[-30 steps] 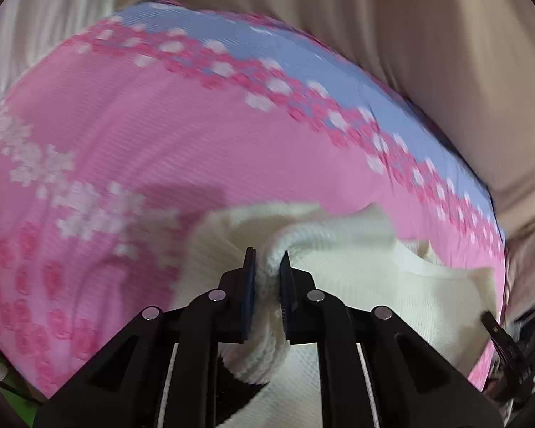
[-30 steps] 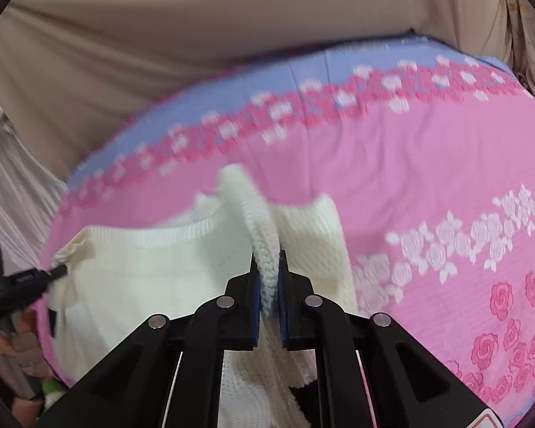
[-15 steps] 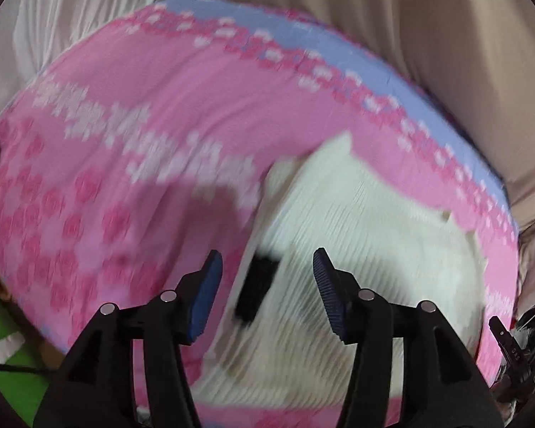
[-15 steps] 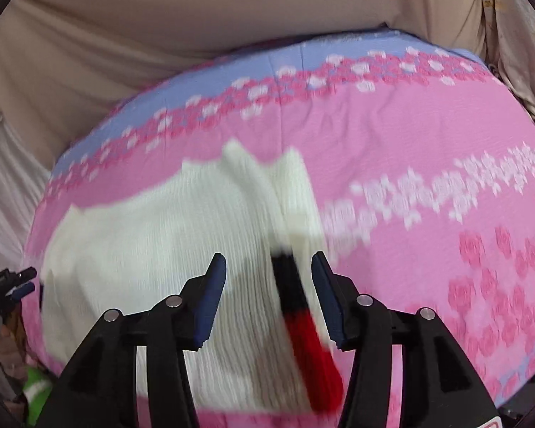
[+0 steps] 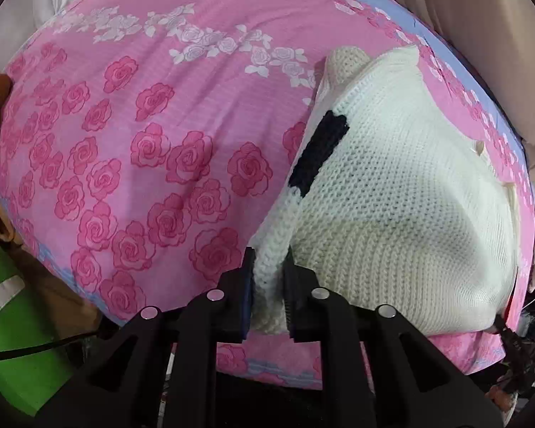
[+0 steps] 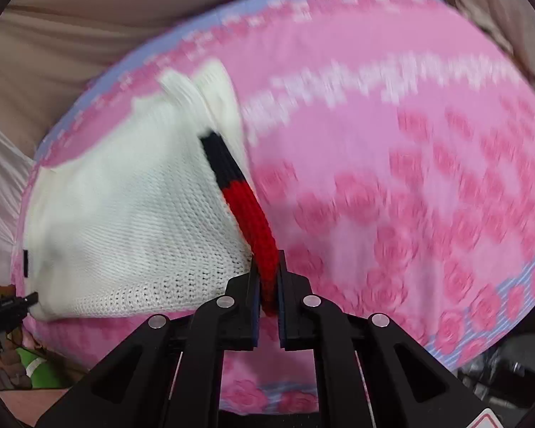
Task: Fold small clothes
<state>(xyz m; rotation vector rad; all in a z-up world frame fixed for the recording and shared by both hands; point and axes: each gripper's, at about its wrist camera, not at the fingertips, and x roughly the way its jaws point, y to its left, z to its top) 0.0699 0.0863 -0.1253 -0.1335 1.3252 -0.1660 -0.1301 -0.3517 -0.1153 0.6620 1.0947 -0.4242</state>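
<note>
A small cream knit sweater (image 5: pixel 403 192) lies on a pink rose-print sheet (image 5: pixel 132 135). Its left sleeve has a black band (image 5: pixel 319 151) and runs down to my left gripper (image 5: pixel 268 285), which is shut on the cream cuff at the near edge. In the right wrist view the sweater (image 6: pixel 125 214) lies at left; its other sleeve has a black band then a red cuff (image 6: pixel 253 221). My right gripper (image 6: pixel 268 285) is shut on that red cuff. The other gripper's tip (image 6: pixel 14 303) shows at the far left edge.
The sheet (image 6: pixel 392 142) covers a raised surface with beige fabric (image 6: pixel 71 42) behind it. A green object (image 5: pixel 7 321) sits low at the left, off the sheet's edge. Dark clutter (image 5: pixel 520 363) lies off the near right corner.
Both grippers let go of the sweater's top, opened, drew back to the near edge and closed again, each on a sleeve cuff. The sweater now lies flatter on the sheet.
</note>
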